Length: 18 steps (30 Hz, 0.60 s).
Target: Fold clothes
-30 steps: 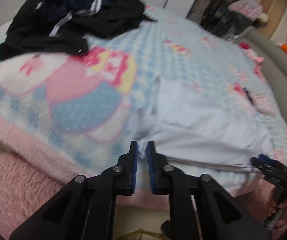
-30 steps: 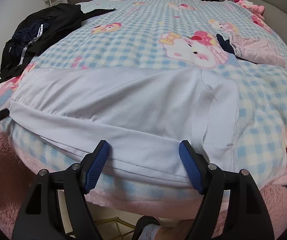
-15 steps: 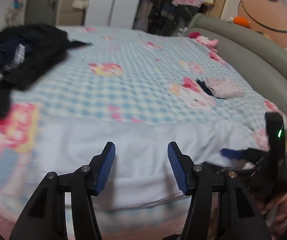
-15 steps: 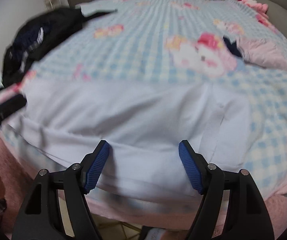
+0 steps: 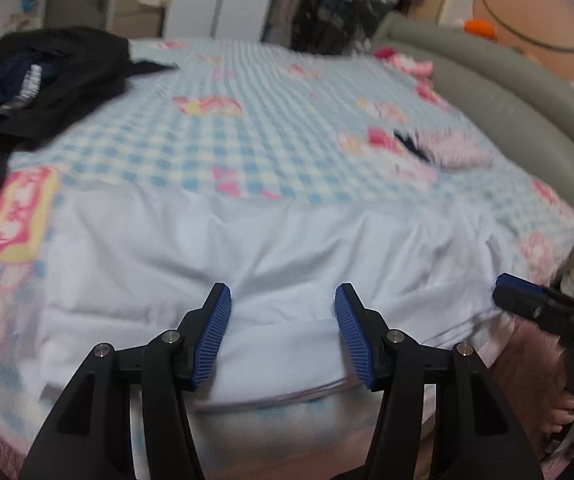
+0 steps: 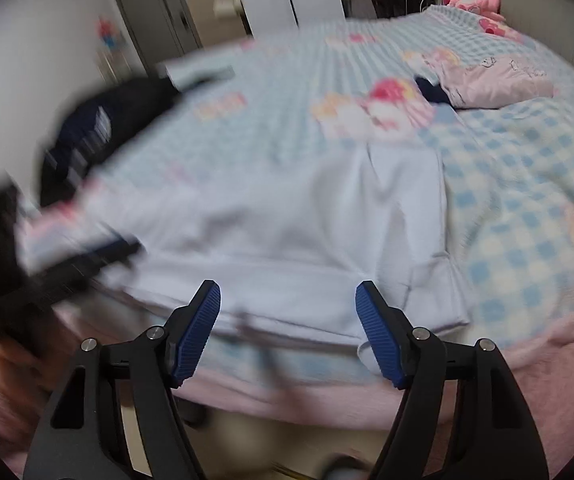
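A pale white, wrinkled cloth garment [image 5: 271, 240] is being kept spread flat along the near edge of a bed covered by a blue-and-white checked blanket with pink cartoon prints [image 5: 263, 92]. The left claw [image 5: 283, 334] is being held wide apart above the garment's near hem, gripping nothing. The right claw [image 6: 288, 330] is likewise being held apart over the hem. A black clothing heap [image 5: 43, 80] and a folded pink garment [image 6: 499, 84] are lying farther back. No writing is being shown legibly.
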Each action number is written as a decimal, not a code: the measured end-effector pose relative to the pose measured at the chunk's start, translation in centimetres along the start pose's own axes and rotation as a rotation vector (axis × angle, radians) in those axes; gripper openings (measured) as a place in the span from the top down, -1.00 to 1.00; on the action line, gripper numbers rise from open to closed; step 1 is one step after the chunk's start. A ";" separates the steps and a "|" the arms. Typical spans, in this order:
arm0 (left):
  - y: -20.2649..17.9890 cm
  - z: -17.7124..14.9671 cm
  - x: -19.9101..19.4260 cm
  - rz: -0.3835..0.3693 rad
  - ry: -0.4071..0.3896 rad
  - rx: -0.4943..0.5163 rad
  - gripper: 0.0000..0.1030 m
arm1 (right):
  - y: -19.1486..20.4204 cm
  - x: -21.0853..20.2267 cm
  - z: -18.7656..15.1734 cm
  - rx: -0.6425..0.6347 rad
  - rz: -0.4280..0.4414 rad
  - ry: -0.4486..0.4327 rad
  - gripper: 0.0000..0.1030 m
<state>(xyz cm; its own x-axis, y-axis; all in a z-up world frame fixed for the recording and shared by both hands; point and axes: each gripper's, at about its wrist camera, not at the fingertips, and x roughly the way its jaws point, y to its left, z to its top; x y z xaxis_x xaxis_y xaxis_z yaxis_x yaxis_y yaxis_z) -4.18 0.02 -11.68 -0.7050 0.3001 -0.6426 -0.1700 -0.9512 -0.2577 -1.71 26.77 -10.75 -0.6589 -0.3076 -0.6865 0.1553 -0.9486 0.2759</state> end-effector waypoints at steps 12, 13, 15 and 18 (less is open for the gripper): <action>1.1 -0.1 -0.6 0.029 0.012 -0.035 -0.12 | -1.7 2.2 -1.0 -0.024 -0.220 0.118 -0.38; 1.0 -0.2 -0.6 0.033 0.015 -0.029 -0.12 | -2.1 2.0 -1.2 -0.009 -0.229 0.126 -0.38; 0.6 -0.5 -0.4 0.050 0.023 -0.002 -0.12 | -3.0 1.5 -1.5 0.022 -0.255 0.135 -0.35; 0.4 -0.7 -0.6 0.060 0.021 0.016 -0.12 | -4.1 -0.2 -1.5 0.062 -0.310 0.093 -0.36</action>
<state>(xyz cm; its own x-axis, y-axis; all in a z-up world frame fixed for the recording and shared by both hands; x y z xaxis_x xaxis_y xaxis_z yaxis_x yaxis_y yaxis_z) -3.31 -0.47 -11.89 -0.6996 0.2438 -0.6716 -0.1387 -0.9684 -0.2071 -1.12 30.65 -12.70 -0.5972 -0.0130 -0.8020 -0.0895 -0.9925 0.0827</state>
